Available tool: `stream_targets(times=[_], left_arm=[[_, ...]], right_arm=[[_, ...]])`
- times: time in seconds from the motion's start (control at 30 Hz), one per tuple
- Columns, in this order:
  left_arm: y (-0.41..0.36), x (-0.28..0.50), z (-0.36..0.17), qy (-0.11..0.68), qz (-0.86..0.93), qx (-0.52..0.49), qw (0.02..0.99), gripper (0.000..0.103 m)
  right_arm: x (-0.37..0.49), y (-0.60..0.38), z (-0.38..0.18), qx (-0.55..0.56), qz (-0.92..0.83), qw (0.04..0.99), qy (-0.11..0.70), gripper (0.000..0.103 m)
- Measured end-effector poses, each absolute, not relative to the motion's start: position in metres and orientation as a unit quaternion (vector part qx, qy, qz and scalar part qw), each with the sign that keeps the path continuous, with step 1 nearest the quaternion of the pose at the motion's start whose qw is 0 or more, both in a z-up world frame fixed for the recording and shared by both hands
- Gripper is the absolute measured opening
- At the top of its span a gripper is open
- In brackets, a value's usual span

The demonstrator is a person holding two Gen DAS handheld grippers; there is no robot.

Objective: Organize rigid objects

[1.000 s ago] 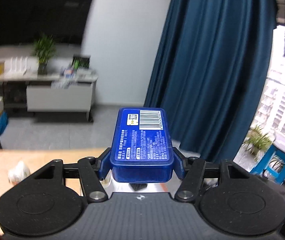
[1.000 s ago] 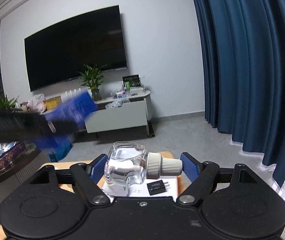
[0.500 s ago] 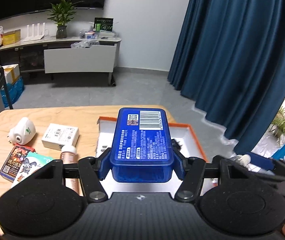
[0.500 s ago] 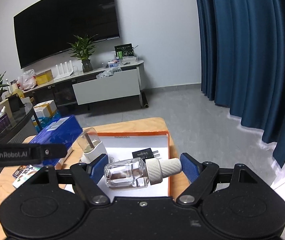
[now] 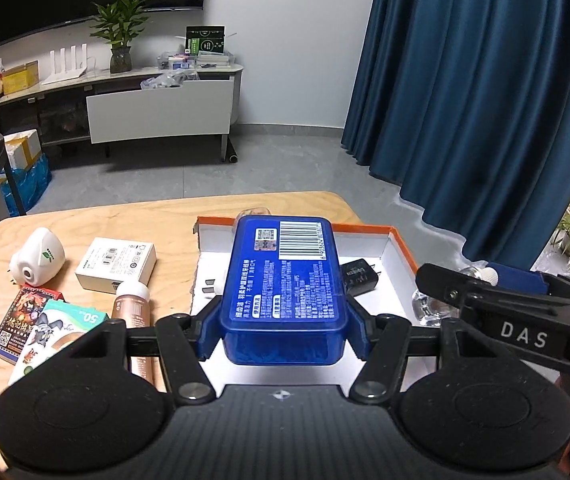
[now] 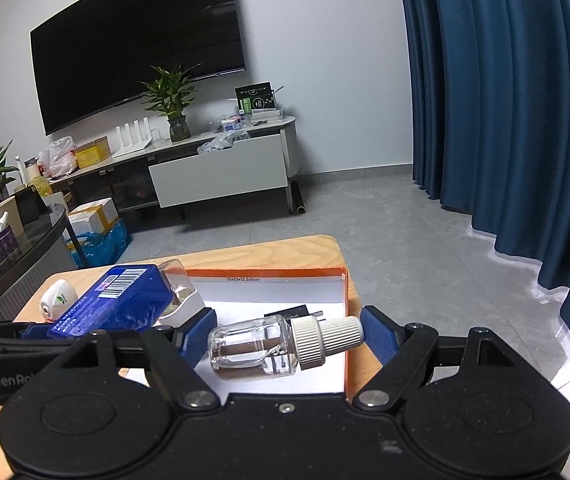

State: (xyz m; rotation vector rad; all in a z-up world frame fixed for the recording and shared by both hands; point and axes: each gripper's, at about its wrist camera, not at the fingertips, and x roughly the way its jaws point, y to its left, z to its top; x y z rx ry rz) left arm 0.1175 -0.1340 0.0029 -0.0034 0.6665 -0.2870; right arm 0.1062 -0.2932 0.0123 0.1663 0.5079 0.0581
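My left gripper (image 5: pixel 285 322) is shut on a blue plastic box (image 5: pixel 285 280) with a barcode label, held flat above the white, orange-rimmed tray (image 5: pixel 399 246). In the right wrist view that blue box (image 6: pixel 117 300) hangs at the tray's left side. My right gripper (image 6: pixel 287 336) is shut on a clear glass bottle (image 6: pixel 253 350) with a ribbed white cap, clamped end to end over the tray (image 6: pixel 345 292). From the left wrist view the right gripper (image 5: pixel 505 312) comes in at the right, over the tray's right rim.
A black charger (image 5: pixel 359 276) and a white plug-in holder with a clear vial (image 6: pixel 181 294) lie in the tray. On the wooden table to the left are a white carton (image 5: pixel 117 264), a rounded white device (image 5: pixel 37 260), card packs (image 5: pixel 25 320) and a copper bottle (image 5: pixel 133 306).
Both grippers have sunk and tipped downward, so table and tray now fill the lower views. The blue box and the glass bottle stay clamped as before.
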Motion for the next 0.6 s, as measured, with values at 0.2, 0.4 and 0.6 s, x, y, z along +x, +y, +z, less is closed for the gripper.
stream_targets(times=[0.2, 0.4, 0.6], left_arm=[[-0.1404, 0.121, -0.0032, 0.333, -0.14, 0.003, 0.933, 0.062], [-0.1441, 0.119, -0.0059, 0.334, -0.141, 0.01, 0.932, 0.062], [-0.145, 0.1173, -0.0061, 0.333, -0.14, 0.012, 0.932, 0.062]], right_arm=[[0.1108, -0.2977, 0.0082, 0.095, 0.029, 0.962, 0.254, 0.094], [0.1105, -0.2974, 0.0085, 0.091, 0.032, 0.963, 0.25, 0.094], [0.1093, -0.2969, 0.0076, 0.091, 0.031, 0.964, 0.249, 0.094]])
